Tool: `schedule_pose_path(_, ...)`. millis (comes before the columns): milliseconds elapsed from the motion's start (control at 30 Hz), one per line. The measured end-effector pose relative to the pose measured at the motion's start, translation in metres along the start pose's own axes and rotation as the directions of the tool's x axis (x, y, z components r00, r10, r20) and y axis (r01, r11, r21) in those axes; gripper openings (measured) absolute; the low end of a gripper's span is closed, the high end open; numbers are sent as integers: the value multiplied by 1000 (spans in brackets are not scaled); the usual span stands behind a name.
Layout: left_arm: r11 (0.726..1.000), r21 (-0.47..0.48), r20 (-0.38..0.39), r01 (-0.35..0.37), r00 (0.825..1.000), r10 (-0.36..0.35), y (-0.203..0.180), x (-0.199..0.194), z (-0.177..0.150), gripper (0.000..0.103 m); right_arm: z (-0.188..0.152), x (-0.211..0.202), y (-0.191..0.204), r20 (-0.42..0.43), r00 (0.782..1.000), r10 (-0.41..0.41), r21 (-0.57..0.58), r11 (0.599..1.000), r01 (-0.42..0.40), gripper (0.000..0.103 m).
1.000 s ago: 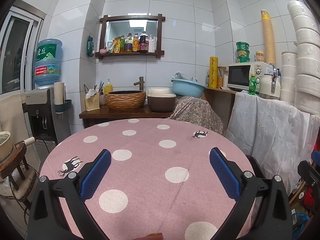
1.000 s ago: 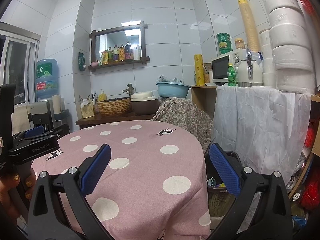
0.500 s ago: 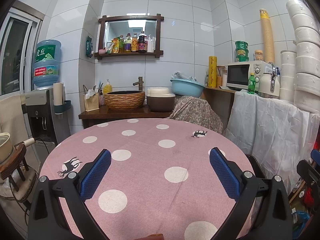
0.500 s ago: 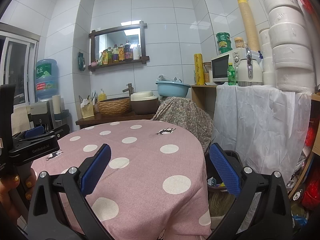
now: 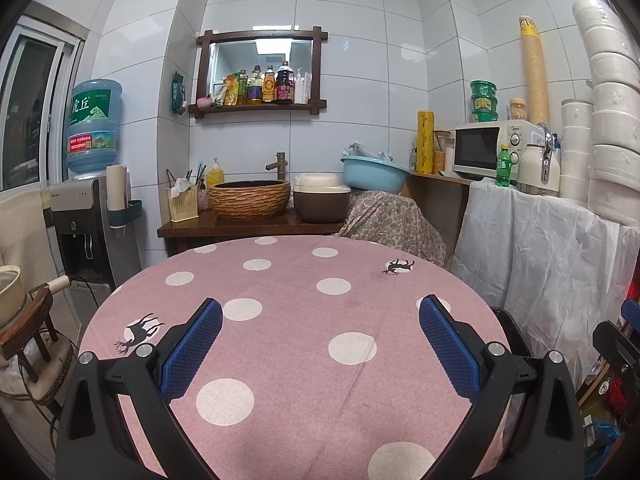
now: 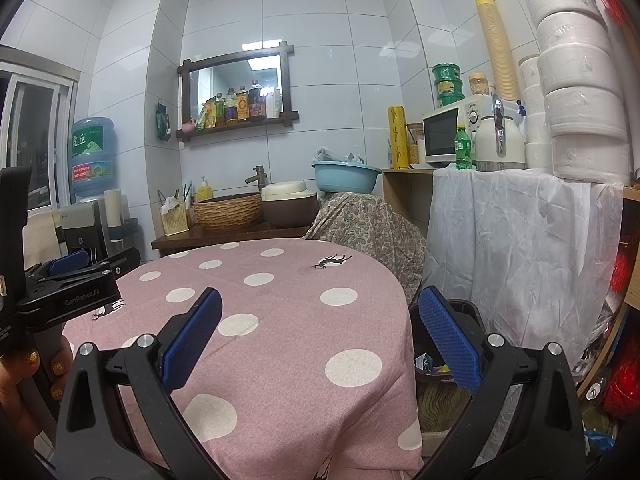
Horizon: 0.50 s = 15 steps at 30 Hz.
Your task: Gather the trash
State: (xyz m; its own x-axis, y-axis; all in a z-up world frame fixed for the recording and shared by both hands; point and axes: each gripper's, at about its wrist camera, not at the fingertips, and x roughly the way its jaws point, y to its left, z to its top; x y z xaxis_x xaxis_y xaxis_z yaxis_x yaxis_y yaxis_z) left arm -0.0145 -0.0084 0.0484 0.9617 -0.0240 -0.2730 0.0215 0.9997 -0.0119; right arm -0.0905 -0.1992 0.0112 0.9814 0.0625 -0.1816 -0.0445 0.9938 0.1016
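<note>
Trash [image 6: 430, 362]: small colourful scraps down inside a dark bin [image 6: 472, 312], on the floor just beside the right edge of the round surface [image 6: 280, 320], partly hidden behind a blue pad. Right hand-held gripper [image 6: 320, 336] poised above that edge, jaws wide apart, nothing between them. Left hand-held gripper [image 5: 320, 344] likewise spread apart and empty over the pink polka-dot cloth, gripped by a hand [image 6: 28, 376] at far left. Behind: woven basin [image 5: 250, 198], blue bowl [image 5: 374, 174], microwave [image 5: 490, 148].
</note>
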Motion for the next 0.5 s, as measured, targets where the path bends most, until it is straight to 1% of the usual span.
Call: schedule_pose_path(500,1000,4,-6,2,1000,-2,2,2,4,98,-1,1,1,-1,1000,2,3,1000,-2,97)
